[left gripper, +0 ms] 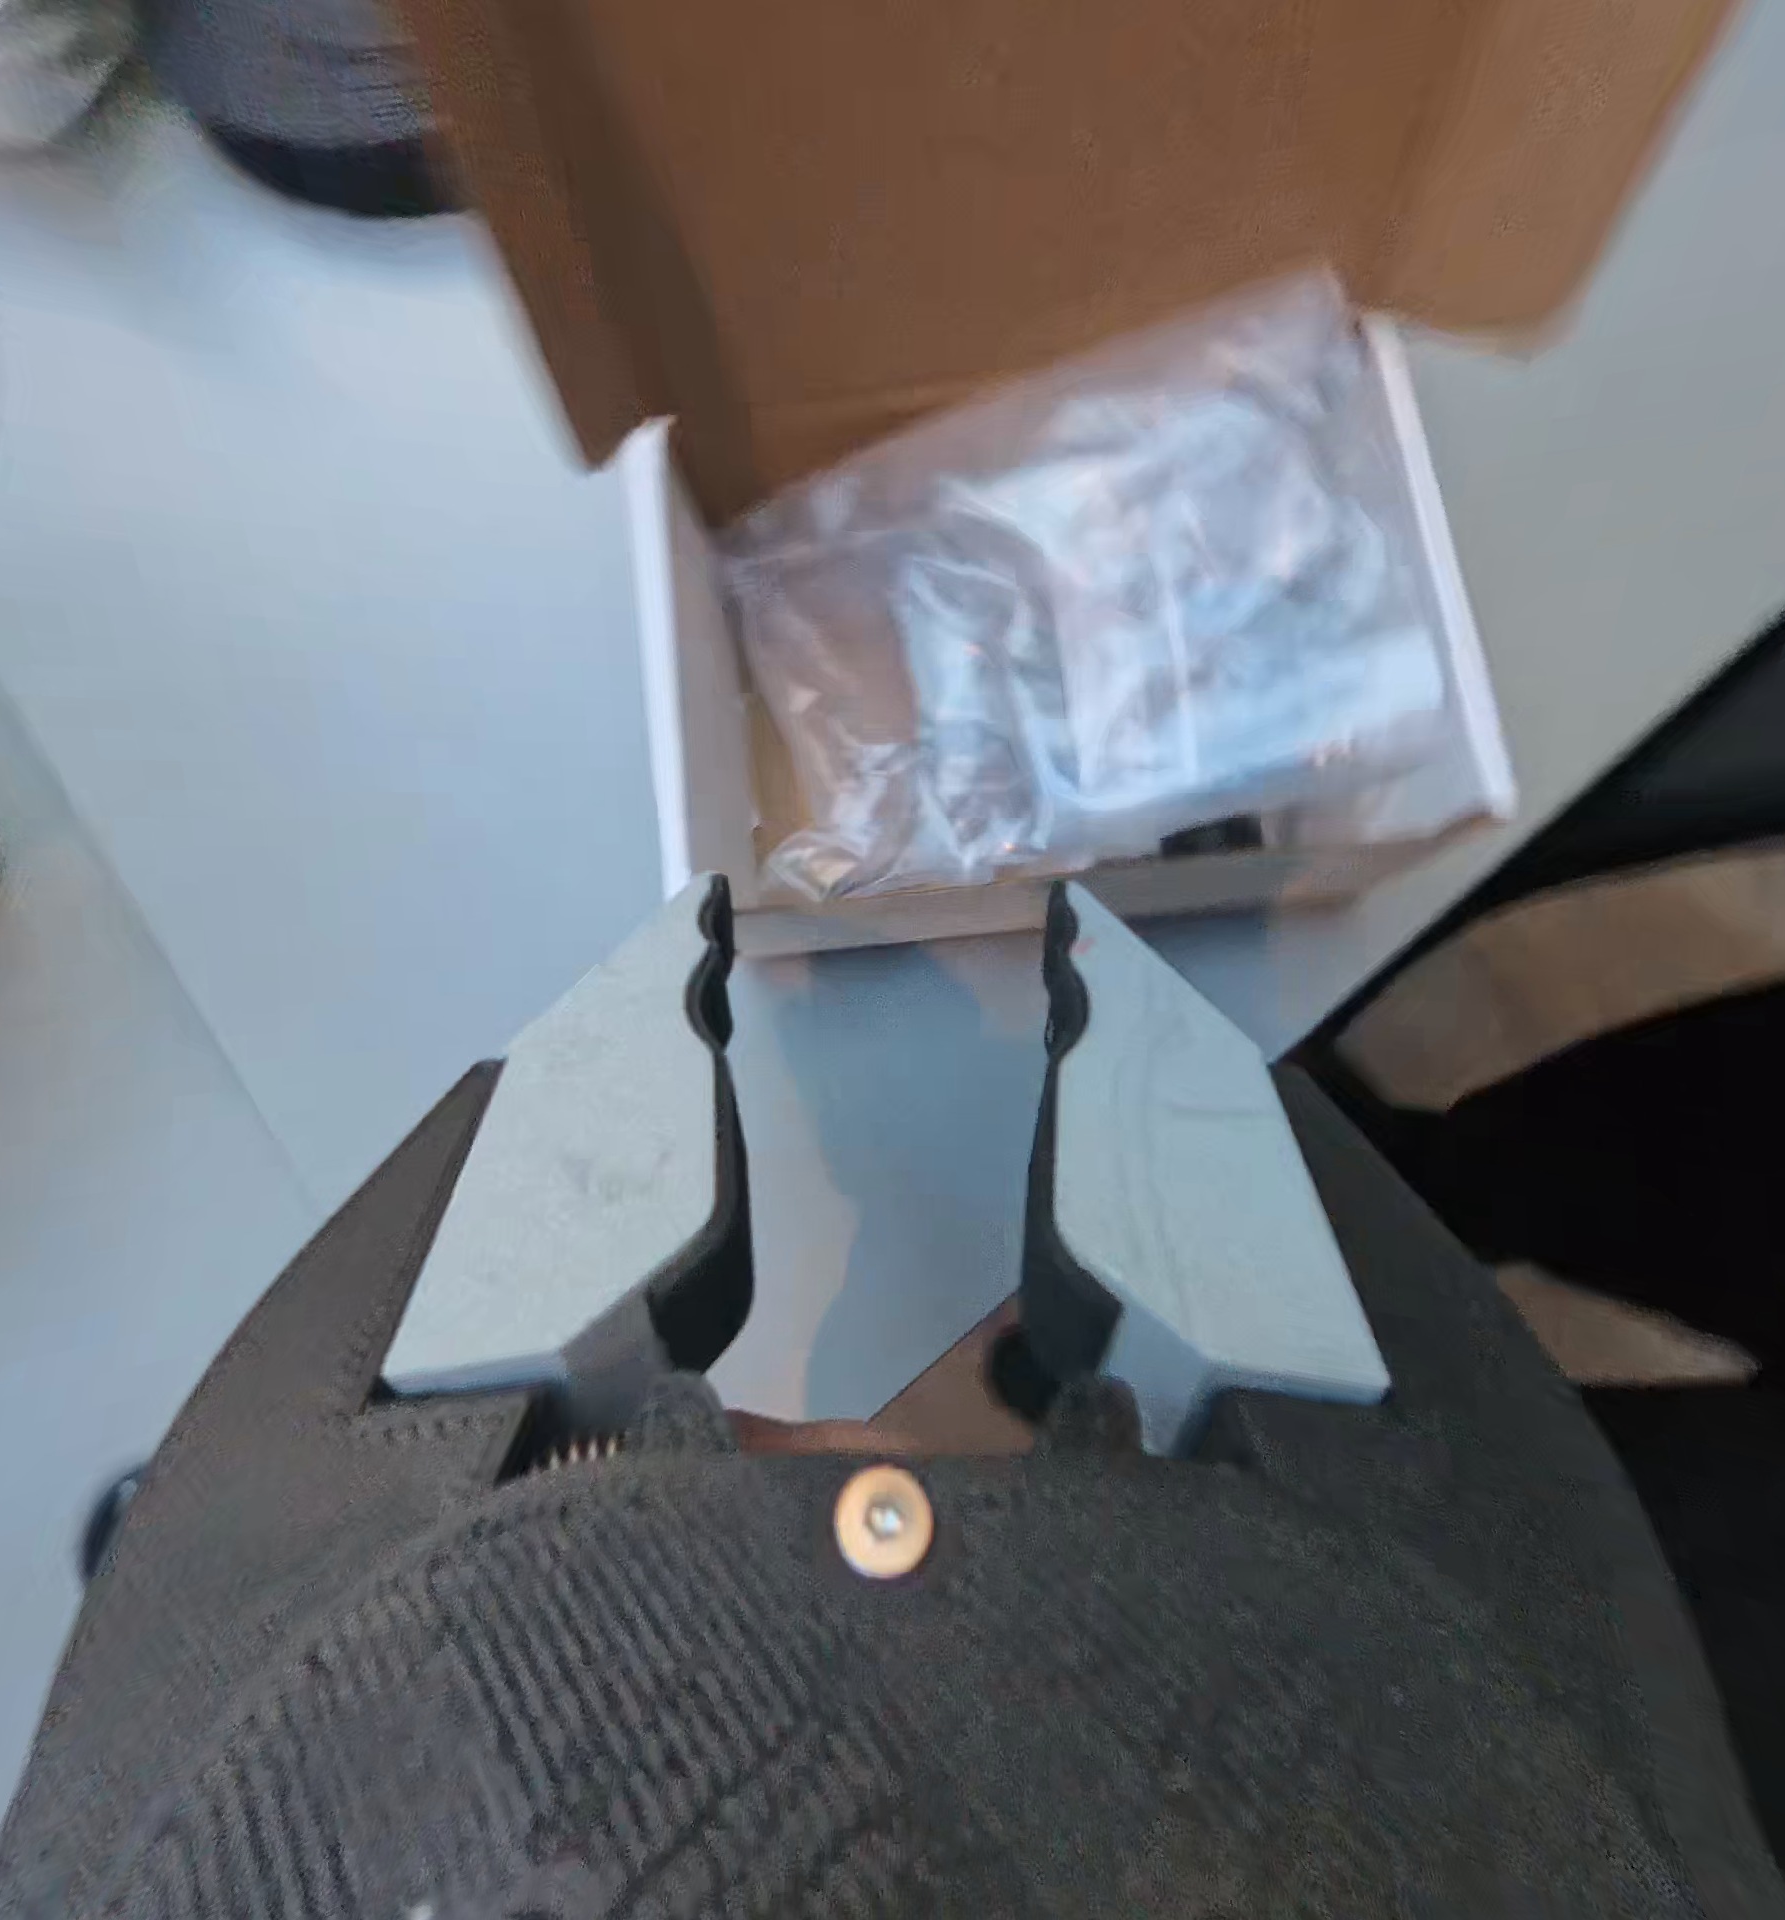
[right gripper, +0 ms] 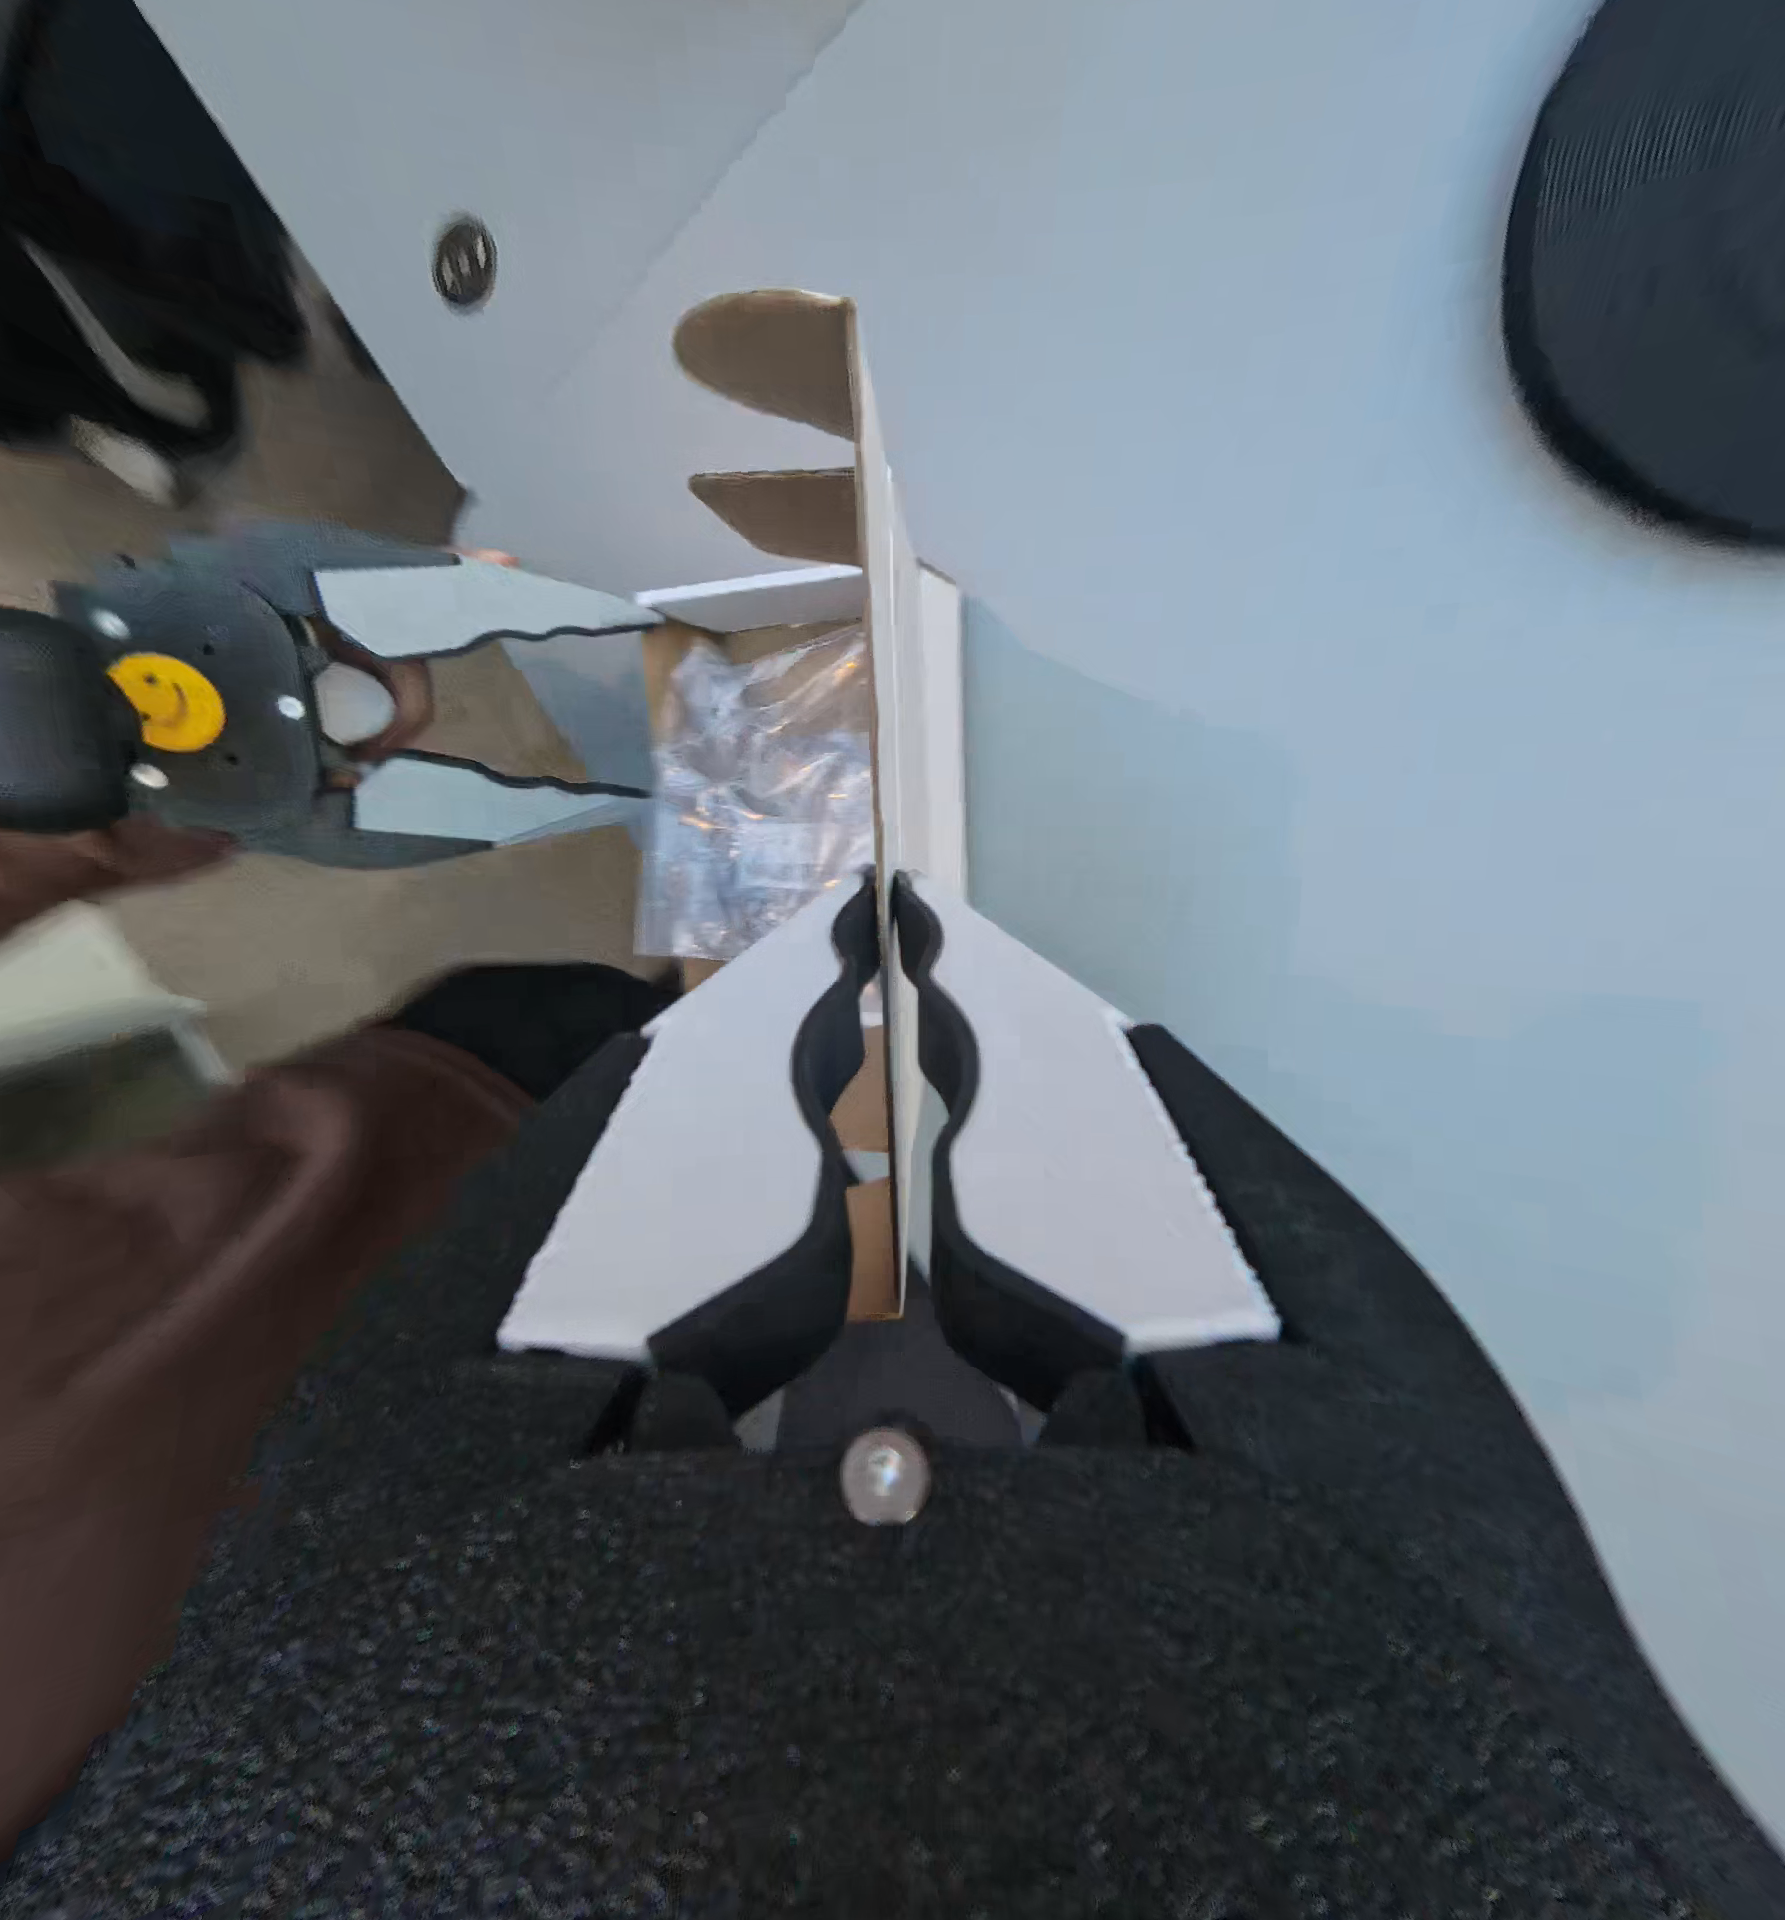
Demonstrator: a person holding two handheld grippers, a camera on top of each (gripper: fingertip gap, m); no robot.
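Right claw: right gripper (right gripper: 886, 883) is clamped on the lid (right gripper: 886, 665) of the box, the thin cardboard panel pinched edge-on between its black pads; the tips meet on it.
Lid: stands upright straight ahead of the right claw, with two brown side flaps (right gripper: 774, 358) curling off to its left; raised well clear of the opening.
Left claw: left gripper (left gripper: 893, 914) holds nothing, its fingers spread wide with bare table showing between them; the tips sit just short of the box's near wall.
Box: white carton (left gripper: 1470, 644) directly ahead of the left claw, open, brown inside.
Contents: clear plastic bag (left gripper: 1106, 644) of small parts lies inside, beyond the left claw's tips, untouched.
Table: pale surface (left gripper: 296, 623) under everything.
Farther off: dark round pad (right gripper: 1688, 270) to the upper right of the right claw.
Progress: box looks opened and held so; the bag is still in it.
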